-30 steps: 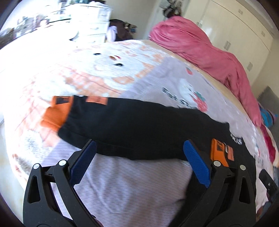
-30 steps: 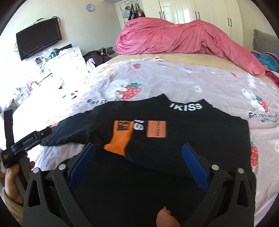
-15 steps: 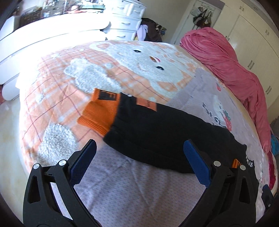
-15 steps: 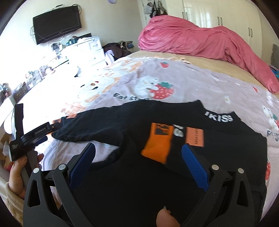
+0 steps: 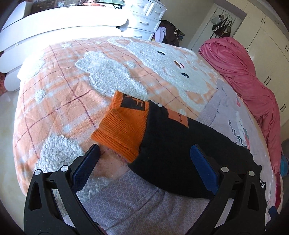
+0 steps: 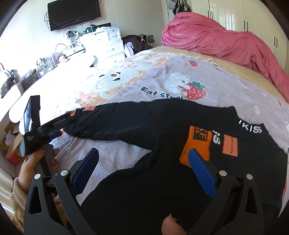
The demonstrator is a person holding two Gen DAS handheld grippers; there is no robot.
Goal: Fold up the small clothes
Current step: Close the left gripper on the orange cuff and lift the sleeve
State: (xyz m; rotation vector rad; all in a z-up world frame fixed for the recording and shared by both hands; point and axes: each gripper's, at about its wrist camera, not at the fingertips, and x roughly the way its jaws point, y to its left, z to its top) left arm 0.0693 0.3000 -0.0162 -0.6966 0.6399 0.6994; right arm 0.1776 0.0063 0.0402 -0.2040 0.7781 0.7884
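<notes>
A small black sweater (image 6: 153, 189) lies flat on the bed, with a "KISS" collar (image 6: 251, 128). One sleeve is folded across the chest, its orange cuff (image 6: 196, 144) beside my right gripper's far finger. My right gripper (image 6: 143, 155) hovers open over the sweater body. The other sleeve (image 6: 126, 119) stretches out to the left. Its orange cuff (image 5: 124, 124) lies on the bear blanket, just ahead of my left gripper (image 5: 144, 151), which is open and low over the black sleeve (image 5: 180, 144). In the right wrist view a hand (image 6: 36, 162) holds the left gripper (image 6: 63, 126) at that cuff.
A pink duvet (image 6: 216, 39) is heaped at the far side of the bed. The orange checked bear blanket (image 5: 108, 72) covers the bed's left end, whose edge drops off near a white curved board (image 5: 54, 27). White drawers (image 6: 108, 41) and a wall TV (image 6: 72, 12) stand beyond.
My left gripper has travelled along the outstretched sleeve to its orange cuff and come closer to it. The right gripper has swung a little left over the sweater. Both stay open.
</notes>
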